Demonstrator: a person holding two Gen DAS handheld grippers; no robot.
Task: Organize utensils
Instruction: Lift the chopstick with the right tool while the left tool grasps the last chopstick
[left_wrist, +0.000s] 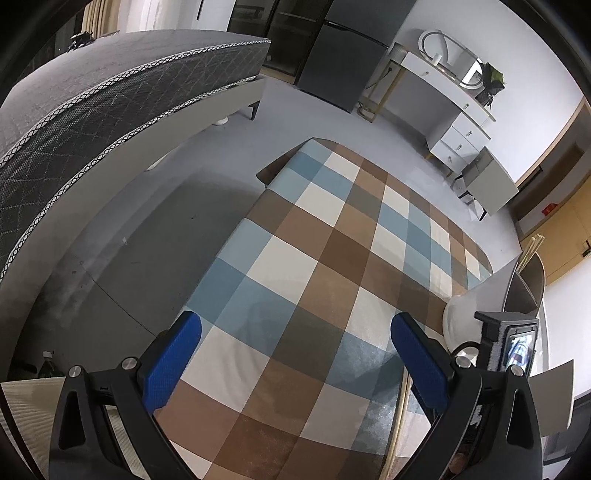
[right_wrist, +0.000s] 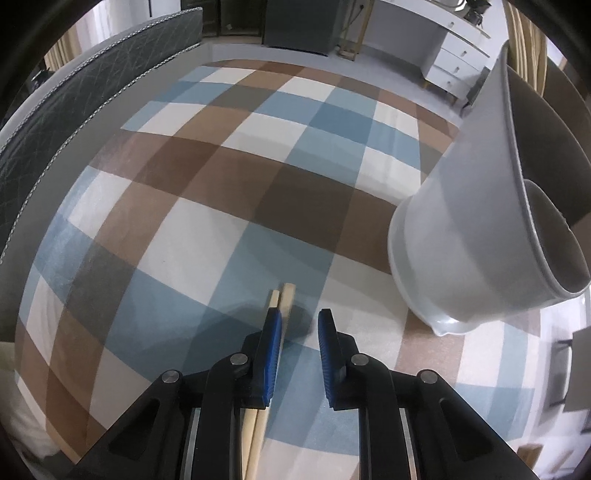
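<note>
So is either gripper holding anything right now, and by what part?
Nothing is gripped yet. The chopsticks lie against the right gripper's left pad, near their top ends, with a gap to the other pad. The left gripper is open and empty.

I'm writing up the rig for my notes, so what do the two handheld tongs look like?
Both the left tongs and the right tongs have glossy black plastic arms with cut-out slots and round silver pivot screws, each tipped with a pair of textured blue rectangular pads. No sleeves or cables show.

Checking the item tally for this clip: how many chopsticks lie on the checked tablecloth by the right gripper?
2. Both chopsticks lie side by side against the right gripper's left pad, under its body. More seem to stand in the white holder; count unclear.
</note>
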